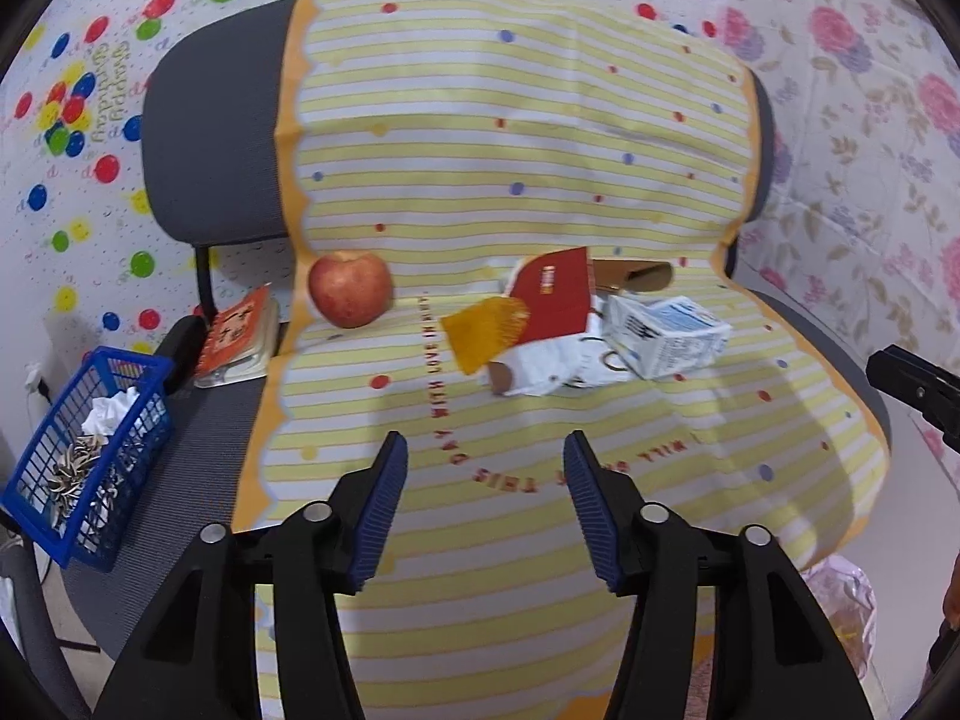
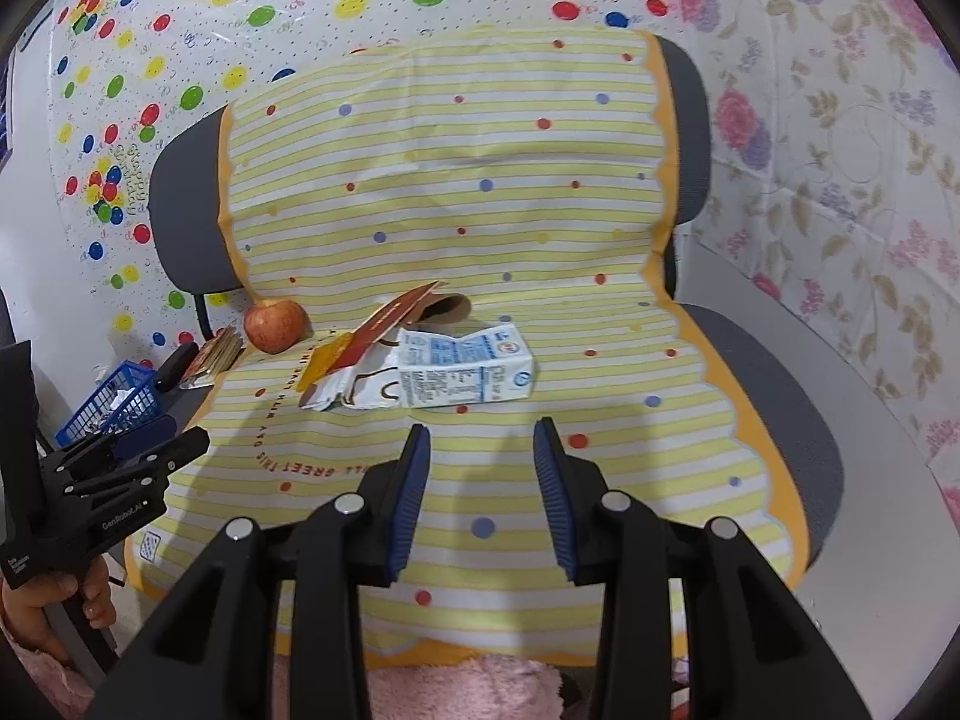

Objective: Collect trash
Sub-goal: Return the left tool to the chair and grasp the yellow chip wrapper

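I see a chair (image 1: 204,138) with a yellow striped cloth (image 1: 510,192) spread over its seat and back. On the cloth, near the middle of the seat, lies a small heap of trash. There is a white and blue milk carton (image 2: 465,375) lying on its side. Touching its left end is a crumpled white wrapper (image 2: 354,390), and a red card box (image 1: 555,294) rests on top of that. A yellow wrapper (image 1: 487,330) leans on the red box's left side.

An apple (image 1: 350,290) sits at the left edge of the cloth, apart from the heap. Left of it, on the bare seat, lies an orange book (image 1: 237,336). A blue basket (image 1: 90,456) stands at the seat's left edge with white paper and seed shells inside.

My left gripper (image 1: 485,501) hangs over the front of the seat. Its jaws are apart and nothing is between them. My right gripper (image 2: 481,495) hangs just in front of the milk carton. Its jaws are apart too, a little less wide, and they hold nothing. A hand (image 2: 57,597) holds the left gripper's handle.
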The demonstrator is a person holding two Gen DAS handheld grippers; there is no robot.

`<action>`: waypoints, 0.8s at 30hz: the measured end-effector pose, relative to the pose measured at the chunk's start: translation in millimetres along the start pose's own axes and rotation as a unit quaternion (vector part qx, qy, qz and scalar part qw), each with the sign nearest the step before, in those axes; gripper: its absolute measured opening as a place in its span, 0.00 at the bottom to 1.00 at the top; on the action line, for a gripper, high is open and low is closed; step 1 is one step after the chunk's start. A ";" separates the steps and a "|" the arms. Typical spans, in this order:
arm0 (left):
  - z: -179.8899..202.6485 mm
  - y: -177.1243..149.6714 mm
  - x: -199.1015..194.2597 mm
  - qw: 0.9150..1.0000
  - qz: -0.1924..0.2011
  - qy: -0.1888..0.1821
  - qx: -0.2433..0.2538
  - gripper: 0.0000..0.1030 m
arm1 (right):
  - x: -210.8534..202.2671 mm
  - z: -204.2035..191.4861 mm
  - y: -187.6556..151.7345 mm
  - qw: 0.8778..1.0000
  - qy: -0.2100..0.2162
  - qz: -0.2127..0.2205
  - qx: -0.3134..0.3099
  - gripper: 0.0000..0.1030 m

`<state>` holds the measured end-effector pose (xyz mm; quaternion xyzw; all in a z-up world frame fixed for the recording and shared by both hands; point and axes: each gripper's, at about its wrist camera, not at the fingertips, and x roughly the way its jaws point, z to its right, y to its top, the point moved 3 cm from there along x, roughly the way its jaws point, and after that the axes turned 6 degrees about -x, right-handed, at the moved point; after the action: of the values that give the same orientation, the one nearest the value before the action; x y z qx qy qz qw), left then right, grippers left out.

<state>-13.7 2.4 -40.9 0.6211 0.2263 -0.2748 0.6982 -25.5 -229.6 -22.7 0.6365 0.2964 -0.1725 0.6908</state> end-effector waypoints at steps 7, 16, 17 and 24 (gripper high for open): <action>-20.1 19.5 29.8 1.000 -0.013 0.019 -0.019 0.55 | 32.5 -9.1 22.0 1.000 0.021 -0.012 -0.011 0.41; -13.0 50.3 81.4 0.999 -0.027 -0.002 -0.016 0.55 | 72.0 -5.6 52.7 0.999 0.028 -0.019 -0.020 0.41; -11.2 53.0 87.4 0.999 -0.030 -0.006 -0.016 0.55 | 75.1 -4.6 54.0 0.999 0.028 -0.020 -0.019 0.41; 3.5 66.5 139.6 0.997 -0.066 -0.038 -0.019 0.60 | 97.5 7.5 59.1 0.999 0.026 -0.031 -0.013 0.41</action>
<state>134.7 -10.3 -82.9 0.5809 0.2454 -0.3390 0.6982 86.9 -215.7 -37.9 0.6225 0.3359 -0.1737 0.6852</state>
